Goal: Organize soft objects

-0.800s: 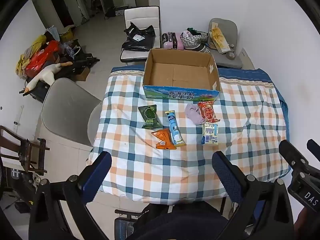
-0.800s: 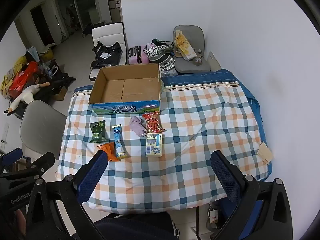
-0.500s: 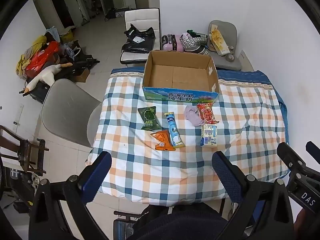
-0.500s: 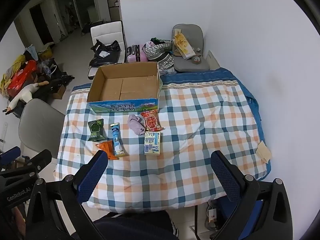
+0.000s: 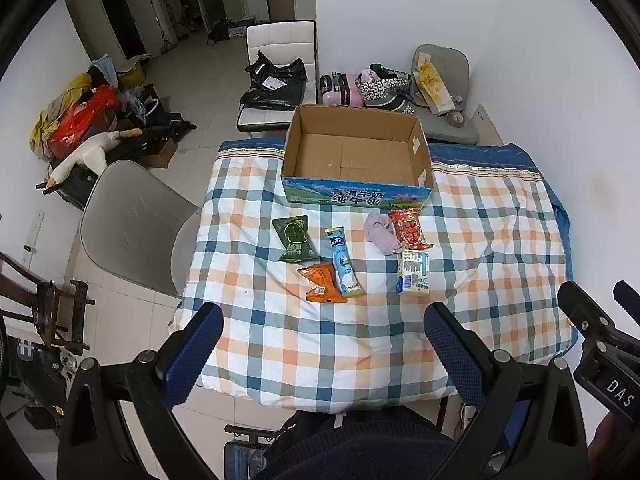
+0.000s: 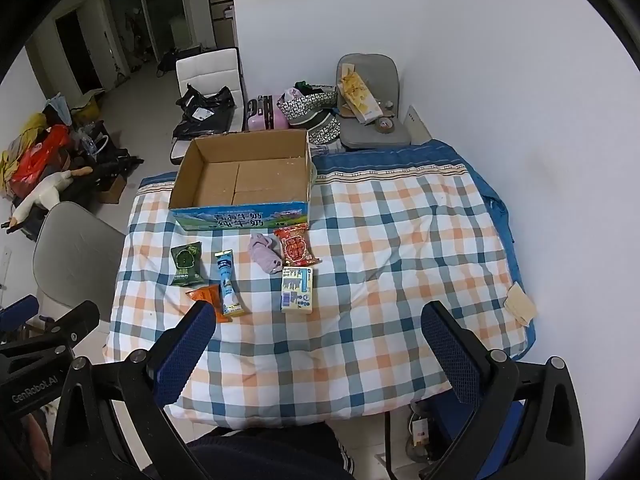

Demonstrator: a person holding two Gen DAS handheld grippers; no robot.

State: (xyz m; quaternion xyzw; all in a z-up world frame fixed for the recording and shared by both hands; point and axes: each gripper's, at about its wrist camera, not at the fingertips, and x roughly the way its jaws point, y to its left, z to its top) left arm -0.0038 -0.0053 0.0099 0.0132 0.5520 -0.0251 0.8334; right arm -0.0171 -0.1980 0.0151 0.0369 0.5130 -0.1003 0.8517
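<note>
An open, empty cardboard box point(image 5: 356, 160) point(image 6: 244, 176) stands at the far side of a checked tablecloth point(image 5: 492, 240) point(image 6: 400, 240). In front of it lie soft packets: a green one point(image 5: 295, 239) point(image 6: 185, 263), a blue tube pack point(image 5: 344, 261) point(image 6: 227, 283), an orange one point(image 5: 321, 281) point(image 6: 209, 297), a lilac cloth point(image 5: 382, 233) point(image 6: 265, 253), a red one point(image 5: 409, 228) point(image 6: 295, 247) and a white-blue one point(image 5: 414, 272) point(image 6: 296, 290). My left gripper point(image 5: 322, 354) and right gripper point(image 6: 318, 350) are both open and empty, held high above the table's near edge.
A grey chair point(image 5: 132, 224) stands at the table's left side. Beyond the table are a white chair with black bags point(image 5: 276, 84), a pink suitcase point(image 5: 340, 88) and a grey chair with clutter point(image 5: 440, 92). A white wall runs along the right.
Both grippers have risen and drawn back a little, so the table and packets look slightly smaller and higher in view. Nothing on the table has moved.
</note>
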